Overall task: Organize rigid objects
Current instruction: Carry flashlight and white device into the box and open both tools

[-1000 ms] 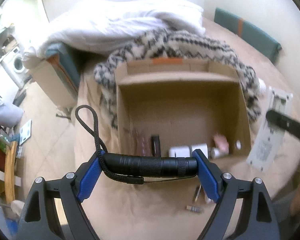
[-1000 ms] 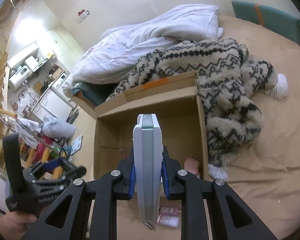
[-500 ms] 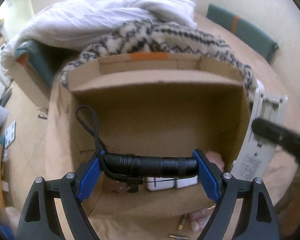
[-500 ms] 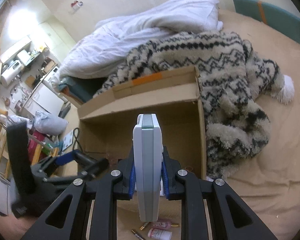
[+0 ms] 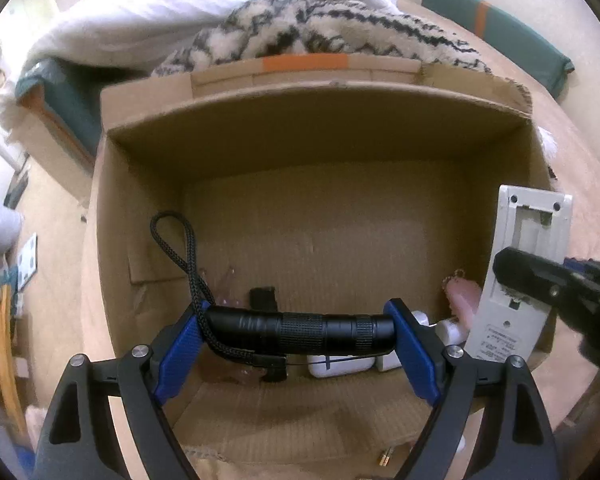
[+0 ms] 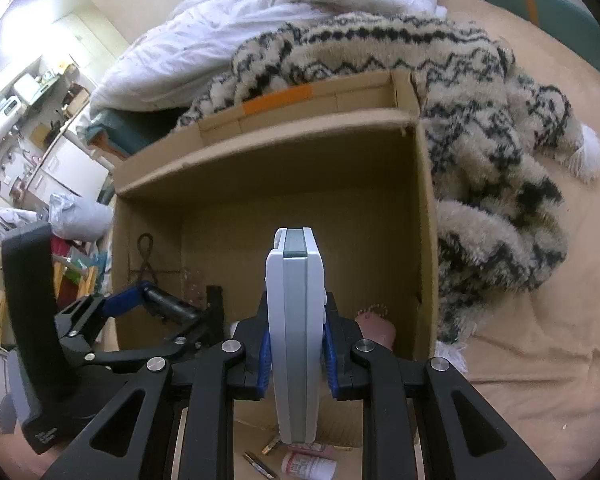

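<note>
My left gripper (image 5: 296, 334) is shut on a black flashlight (image 5: 300, 334) gripped end to end, its wrist cord (image 5: 180, 256) looping up to the left. It hangs inside the mouth of an open cardboard box (image 5: 316, 120). My right gripper (image 6: 295, 336) is shut on a flat grey-white device (image 6: 295, 320) held edge-on over the box's right side; the same device (image 5: 520, 280) shows at the right of the left wrist view. On the box floor lie white adapters (image 5: 340, 364), a small black item (image 5: 263, 298) and a pink object (image 5: 462, 300).
A patterned fleece blanket (image 6: 480, 120) and a white duvet (image 6: 240, 32) lie behind and right of the box on a beige bedsheet (image 6: 540, 340). A small bottle (image 6: 308, 466) and bits of metal (image 6: 260, 464) rest before the box. The bed edge drops to cluttered floor at the left.
Both grippers have sunk and come forward toward the box, which now fills both views. The flashlight is now within the box opening, and the grey device is over its right side. Both grips are unchanged.
</note>
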A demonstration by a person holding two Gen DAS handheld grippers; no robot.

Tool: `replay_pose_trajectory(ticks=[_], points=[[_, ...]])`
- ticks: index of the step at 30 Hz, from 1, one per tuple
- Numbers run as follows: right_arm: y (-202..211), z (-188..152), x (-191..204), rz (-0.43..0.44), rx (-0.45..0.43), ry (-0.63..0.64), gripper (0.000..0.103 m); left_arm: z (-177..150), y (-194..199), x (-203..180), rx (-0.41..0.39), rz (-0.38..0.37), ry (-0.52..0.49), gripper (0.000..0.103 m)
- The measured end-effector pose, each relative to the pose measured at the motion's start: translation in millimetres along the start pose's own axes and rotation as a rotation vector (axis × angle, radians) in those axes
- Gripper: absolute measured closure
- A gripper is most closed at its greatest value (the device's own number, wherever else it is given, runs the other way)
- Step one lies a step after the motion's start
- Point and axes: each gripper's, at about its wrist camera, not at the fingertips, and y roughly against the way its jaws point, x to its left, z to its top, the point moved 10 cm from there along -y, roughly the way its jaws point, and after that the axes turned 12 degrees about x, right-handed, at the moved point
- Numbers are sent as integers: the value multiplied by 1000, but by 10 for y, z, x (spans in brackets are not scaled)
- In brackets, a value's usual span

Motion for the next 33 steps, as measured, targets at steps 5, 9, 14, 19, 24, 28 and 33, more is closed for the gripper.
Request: replay_pose_trajectory(ticks=[5, 9, 14, 19, 24, 28, 33], points=[[-63, 10, -36, 15, 12, -25, 80, -49, -75, 25, 22, 15, 3, 17], [-104, 18, -68, 43, 23, -57, 80, -81, -130, 1, 43, 14, -5, 17], [-128, 32, -103, 70, 34, -82, 80, -96, -215, 5, 84, -10, 20, 17], [-179, 23, -84, 70, 48, -80, 80, -144, -300, -26, 121, -9, 7, 17], [-215, 6, -52, 67, 61, -73, 78, -106, -300, -17, 116, -9, 22, 17], [-217, 18, -53, 64, 57, -71, 74, -90, -281, 52, 107, -11, 67, 17], [-164, 56, -49, 73, 35, -73, 74, -95, -263, 69, 101, -26, 99, 17]])
